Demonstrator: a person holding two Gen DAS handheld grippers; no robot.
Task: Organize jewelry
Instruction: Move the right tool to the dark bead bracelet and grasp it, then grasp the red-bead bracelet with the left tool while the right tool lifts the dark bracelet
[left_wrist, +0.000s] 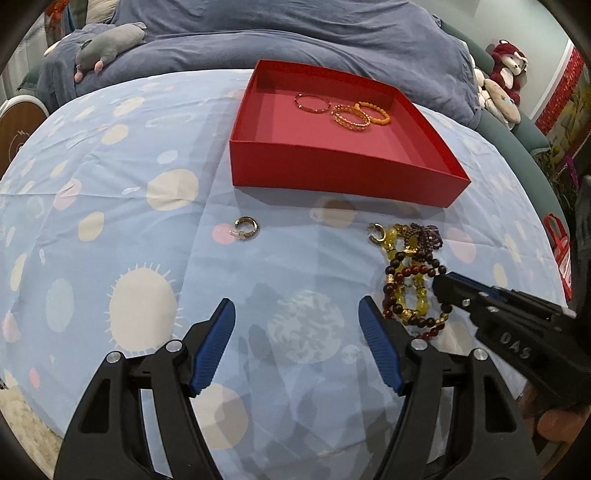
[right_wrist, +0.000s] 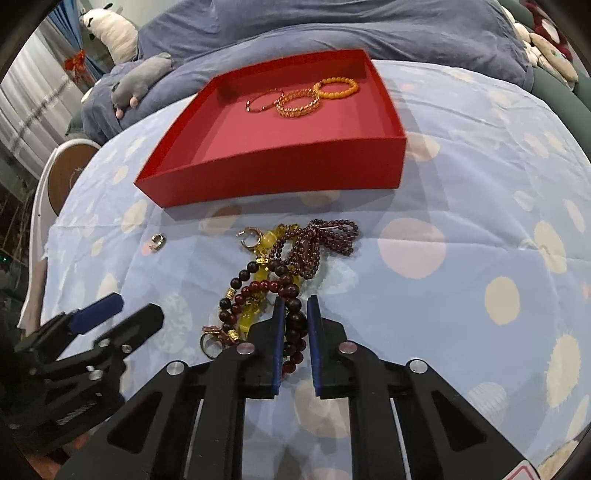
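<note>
dark bead bracelet (right_wrist: 293, 325) | limp, light, rolls, tangled in pile | right tool (right_wrist: 295, 314) clamped on its strand | left tool (left_wrist: 295, 325) apart, empty | lift slowly

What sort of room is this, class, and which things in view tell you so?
Most likely a bedroom: a blue duvet lies bunched behind the patterned sheet, and plush toys sit along a padded edge, with a grey one on the bedding.

Each hand-held gripper (left_wrist: 296, 319) has black arms, ribbed blue pads (right_wrist: 277, 343), silver screws.
</note>
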